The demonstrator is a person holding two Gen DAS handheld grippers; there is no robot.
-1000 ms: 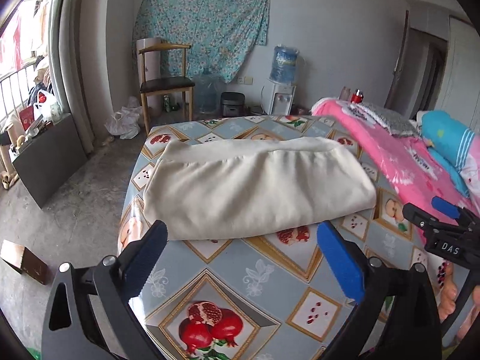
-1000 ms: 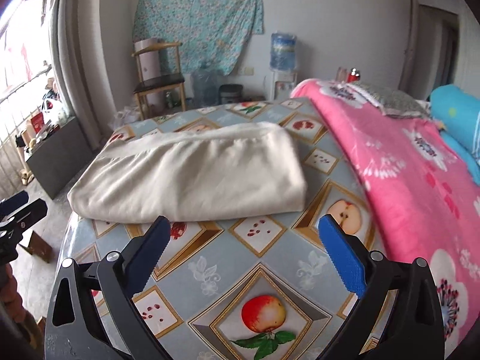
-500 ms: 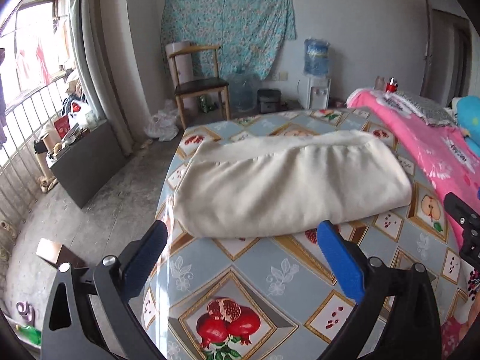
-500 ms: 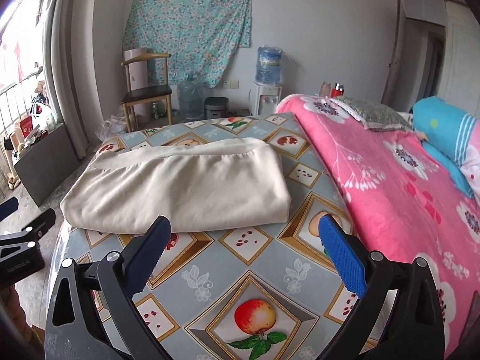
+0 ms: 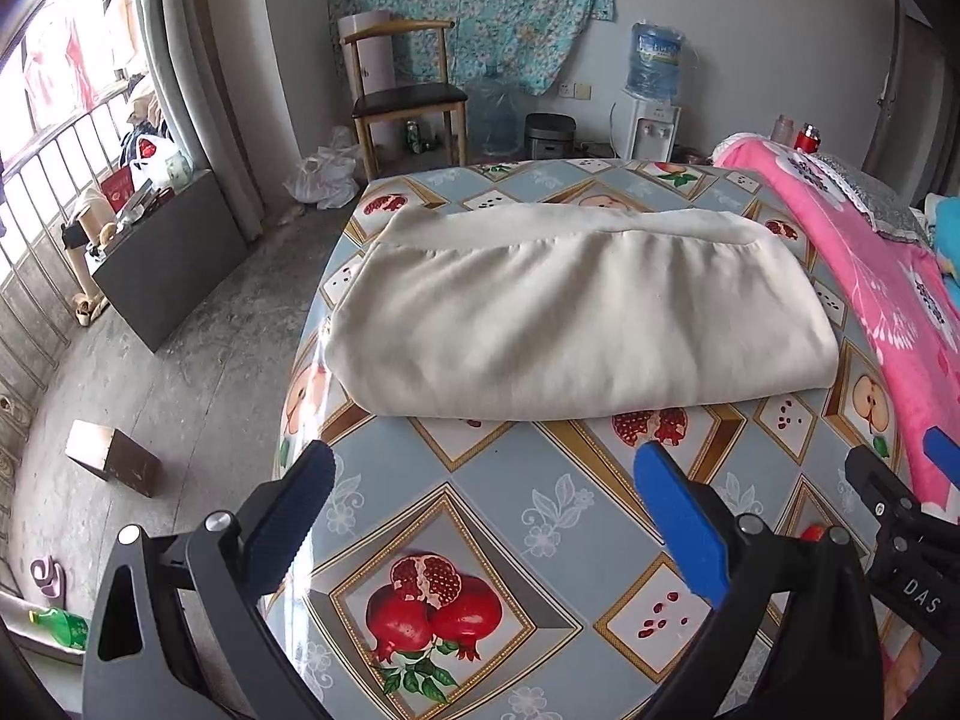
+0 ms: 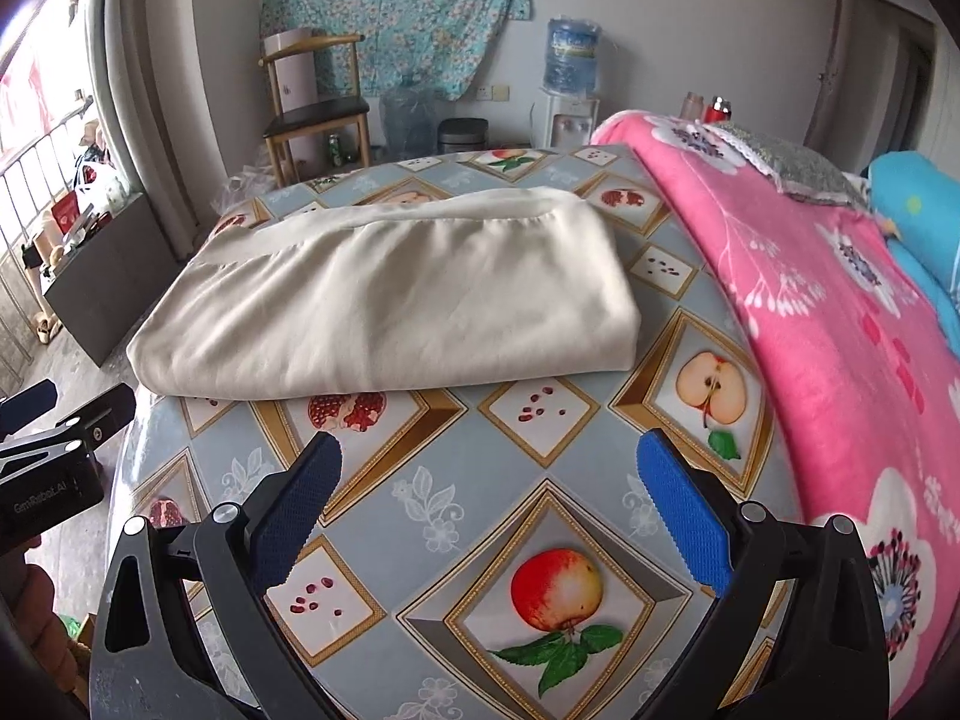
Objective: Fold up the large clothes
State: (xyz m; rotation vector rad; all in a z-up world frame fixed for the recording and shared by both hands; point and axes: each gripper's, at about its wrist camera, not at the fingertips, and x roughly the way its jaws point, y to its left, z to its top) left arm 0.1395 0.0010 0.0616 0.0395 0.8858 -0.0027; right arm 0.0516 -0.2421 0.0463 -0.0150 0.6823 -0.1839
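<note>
the folded cream garment lies flat on the fruit-print tablecloth, just past the tips of both grippers and not touching them. the left gripper and the right gripper each have their blue jaws wide apart, holding nothing

The left gripper has a black frame with triangular cut-outs, silver round screw heads at its joints and two long fingers faced with blue ribbed pads. The right gripper is built the same, its blue pads finely dotted. White lettering marks each black body: "DAS" on one, "GenRobot.AI" on the other.
</note>
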